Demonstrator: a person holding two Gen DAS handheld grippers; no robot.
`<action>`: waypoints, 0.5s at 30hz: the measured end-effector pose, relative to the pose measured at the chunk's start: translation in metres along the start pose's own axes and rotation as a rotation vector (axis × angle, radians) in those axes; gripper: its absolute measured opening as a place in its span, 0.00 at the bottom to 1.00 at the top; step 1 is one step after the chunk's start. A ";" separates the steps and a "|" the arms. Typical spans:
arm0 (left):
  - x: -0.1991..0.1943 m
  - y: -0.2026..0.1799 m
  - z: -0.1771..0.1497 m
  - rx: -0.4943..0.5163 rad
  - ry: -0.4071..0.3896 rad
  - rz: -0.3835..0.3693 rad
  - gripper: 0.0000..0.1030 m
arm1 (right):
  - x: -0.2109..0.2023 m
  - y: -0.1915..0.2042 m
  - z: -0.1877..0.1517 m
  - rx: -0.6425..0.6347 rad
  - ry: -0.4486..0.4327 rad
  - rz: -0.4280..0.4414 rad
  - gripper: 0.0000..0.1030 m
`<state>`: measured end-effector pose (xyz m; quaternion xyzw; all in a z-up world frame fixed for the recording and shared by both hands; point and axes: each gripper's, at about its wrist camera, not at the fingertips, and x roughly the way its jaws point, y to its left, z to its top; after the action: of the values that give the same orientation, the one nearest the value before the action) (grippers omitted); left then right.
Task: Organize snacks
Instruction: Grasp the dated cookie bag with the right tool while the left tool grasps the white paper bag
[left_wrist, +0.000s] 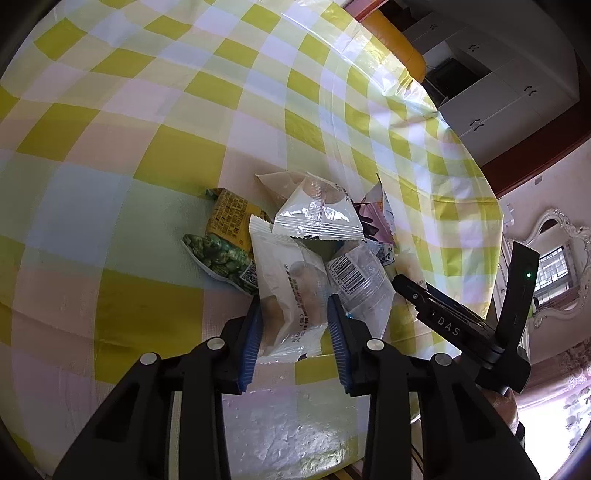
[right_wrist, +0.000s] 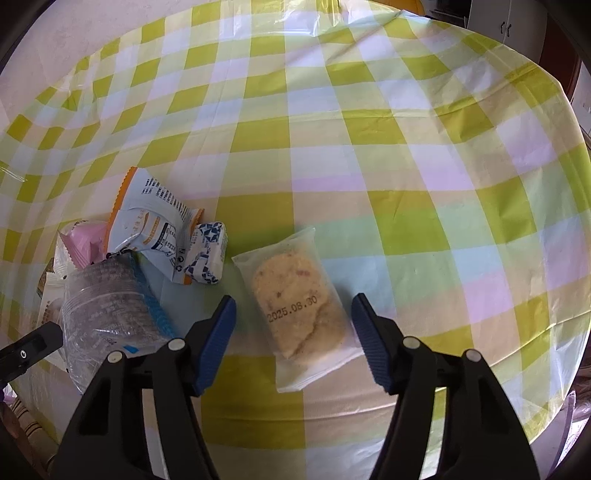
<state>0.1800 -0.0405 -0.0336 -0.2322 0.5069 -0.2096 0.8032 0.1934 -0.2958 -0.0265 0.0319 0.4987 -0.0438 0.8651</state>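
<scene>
In the left wrist view a heap of snack packets lies on the checked tablecloth (left_wrist: 147, 147). My left gripper (left_wrist: 294, 306) has its blue pads on both sides of a clear-wrapped pastry packet (left_wrist: 291, 295) at the near edge of the heap. A second clear pastry packet (left_wrist: 319, 214), a green pea packet (left_wrist: 221, 258), a yellow packet (left_wrist: 229, 214) and a crumpled clear wrapper with a barcode (left_wrist: 360, 280) lie behind it. In the right wrist view my right gripper (right_wrist: 293, 310) is open around a frosted cracker packet (right_wrist: 299, 306) dated 2025.08.30, flat on the cloth.
In the right wrist view a white-and-orange packet (right_wrist: 147, 221), a small blue-patterned packet (right_wrist: 207, 254), a pink packet (right_wrist: 85, 240) and a crumpled clear wrapper (right_wrist: 107, 314) lie left of the cracker. The table edge is on the right. The other gripper's body (left_wrist: 461, 321) shows right of the heap.
</scene>
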 end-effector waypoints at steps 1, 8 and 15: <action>0.000 0.000 0.000 0.001 -0.002 -0.001 0.31 | -0.001 0.000 0.000 0.000 0.000 0.001 0.51; -0.008 -0.004 -0.003 0.014 -0.031 0.000 0.26 | -0.007 0.004 -0.008 -0.011 -0.003 0.007 0.37; -0.019 -0.005 -0.009 0.009 -0.053 0.010 0.18 | -0.017 0.005 -0.022 -0.001 0.010 0.015 0.35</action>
<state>0.1642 -0.0355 -0.0205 -0.2317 0.4858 -0.2017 0.8183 0.1662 -0.2884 -0.0228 0.0354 0.5030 -0.0368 0.8628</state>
